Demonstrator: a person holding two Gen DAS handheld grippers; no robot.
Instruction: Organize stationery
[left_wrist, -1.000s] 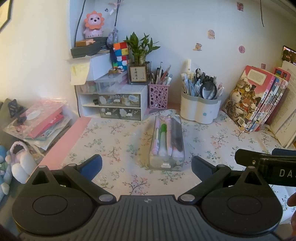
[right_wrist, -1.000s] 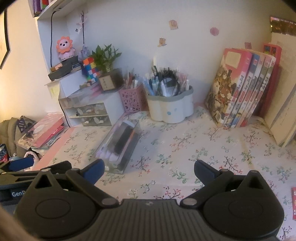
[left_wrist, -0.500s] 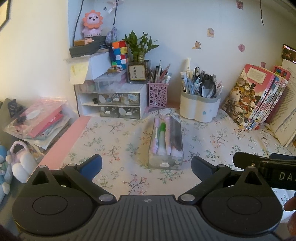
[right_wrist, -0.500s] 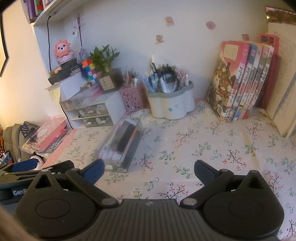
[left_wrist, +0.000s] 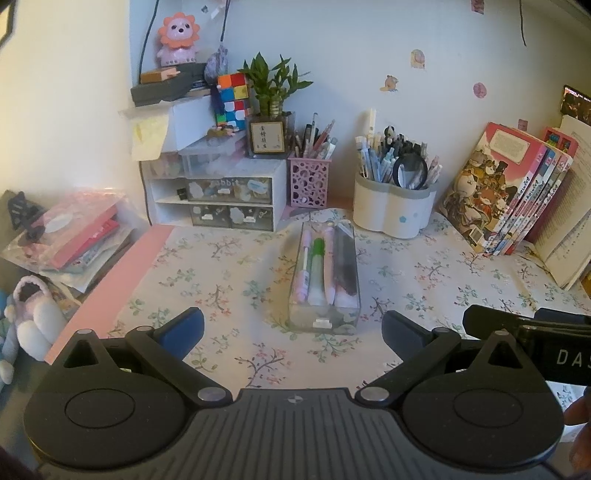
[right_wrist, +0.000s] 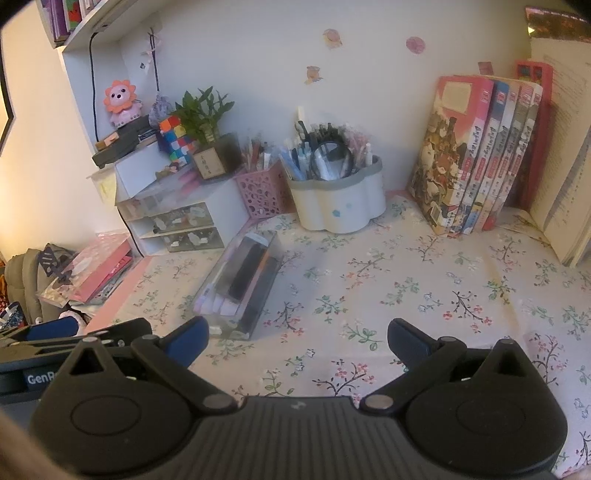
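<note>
Left gripper (left_wrist: 291, 325) jaws spread wide, nothing between. Right gripper (right_wrist: 297, 336) same, wide open, empty. Clear plastic pencil case (left_wrist: 325, 275) sits just ahead of left gripper, between its fingertips' line; ahead-left of right one. Long axis runs straight away from left gripper toward wall; pens inside lie along it. Versus a second ago: basically no change, case same spot, both grippers holding still. Case boxy, see-through, on floral tablecloth (left_wrist: 229, 266). White scalloped pen holder (left_wrist: 389, 208) and pink lattice cup (left_wrist: 308, 181) farther back.
</note>
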